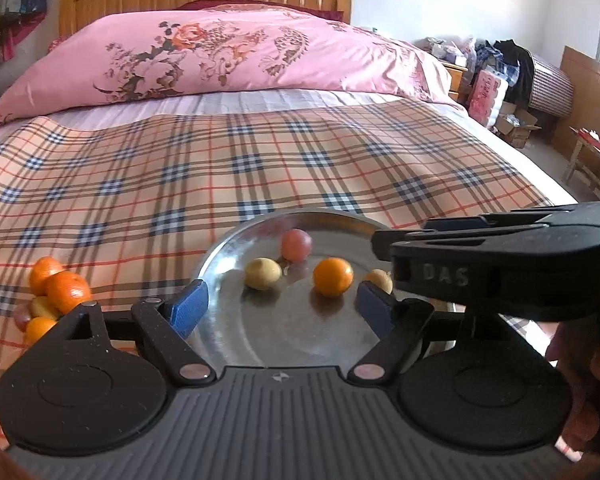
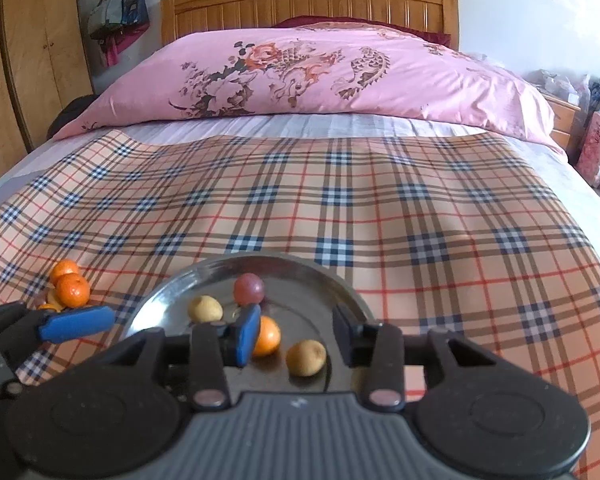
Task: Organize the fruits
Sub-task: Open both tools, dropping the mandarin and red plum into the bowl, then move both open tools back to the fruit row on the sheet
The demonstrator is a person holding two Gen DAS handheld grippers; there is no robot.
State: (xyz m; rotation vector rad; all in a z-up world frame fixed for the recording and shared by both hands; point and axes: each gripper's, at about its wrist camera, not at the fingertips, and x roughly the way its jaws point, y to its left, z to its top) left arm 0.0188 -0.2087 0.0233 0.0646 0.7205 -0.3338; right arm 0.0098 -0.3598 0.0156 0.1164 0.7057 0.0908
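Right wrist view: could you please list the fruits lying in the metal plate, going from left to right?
Left yellow fruit → purple-red fruit → orange → right yellow fruit, all in the metal plate.

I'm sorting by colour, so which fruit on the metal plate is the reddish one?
The round pinkish-red fruit at the far side of the plate; the other three are an orange one and two pale yellow ones.

L claw (image 1: 284, 306) wide open; R claw (image 2: 296, 334) part-open, empty.
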